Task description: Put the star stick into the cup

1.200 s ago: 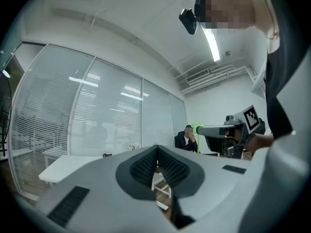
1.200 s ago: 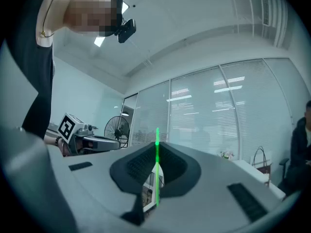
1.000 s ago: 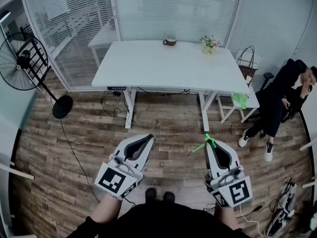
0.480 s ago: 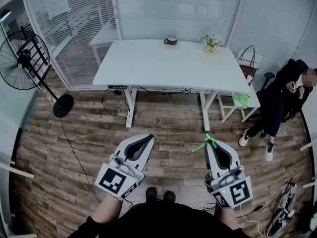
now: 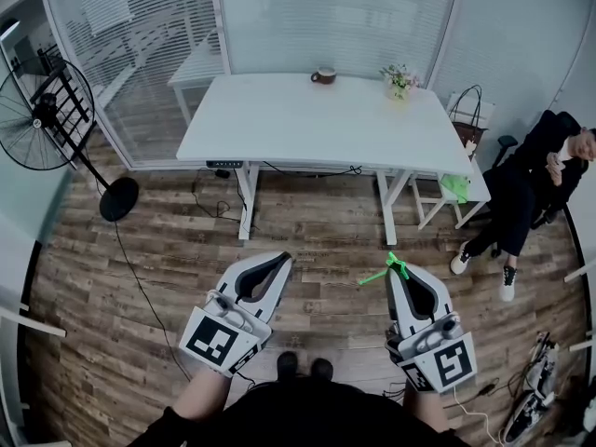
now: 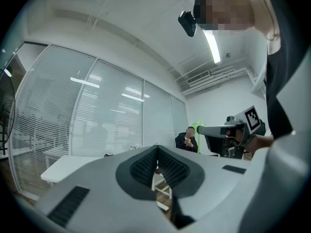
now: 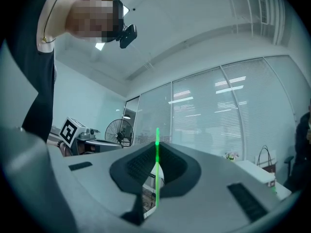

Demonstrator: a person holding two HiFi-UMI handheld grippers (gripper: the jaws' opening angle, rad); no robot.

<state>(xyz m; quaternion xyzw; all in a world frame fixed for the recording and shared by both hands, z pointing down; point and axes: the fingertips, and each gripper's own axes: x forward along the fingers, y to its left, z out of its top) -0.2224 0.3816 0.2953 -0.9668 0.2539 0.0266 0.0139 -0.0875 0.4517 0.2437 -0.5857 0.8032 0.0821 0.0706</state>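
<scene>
Pickup's done: right tongs (image 5: pixel 391 266) clamp the star stick (image 5: pixel 377 277), left tongs (image 5: pixel 284 257) pinched shut, empty. The cup (image 5: pixel 323 76) sits well apart on the tabletop (image 5: pixel 307 119), drop-in still to do.

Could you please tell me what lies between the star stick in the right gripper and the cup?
In the head view, only wooden floor, then bare white tabletop; the cup stands near its far edge.

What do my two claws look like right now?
The left claw and right claw are white, tapered shells with dark ribbed pads inside. Each ends in a cube with black square markers. The person wears a black top.
</scene>
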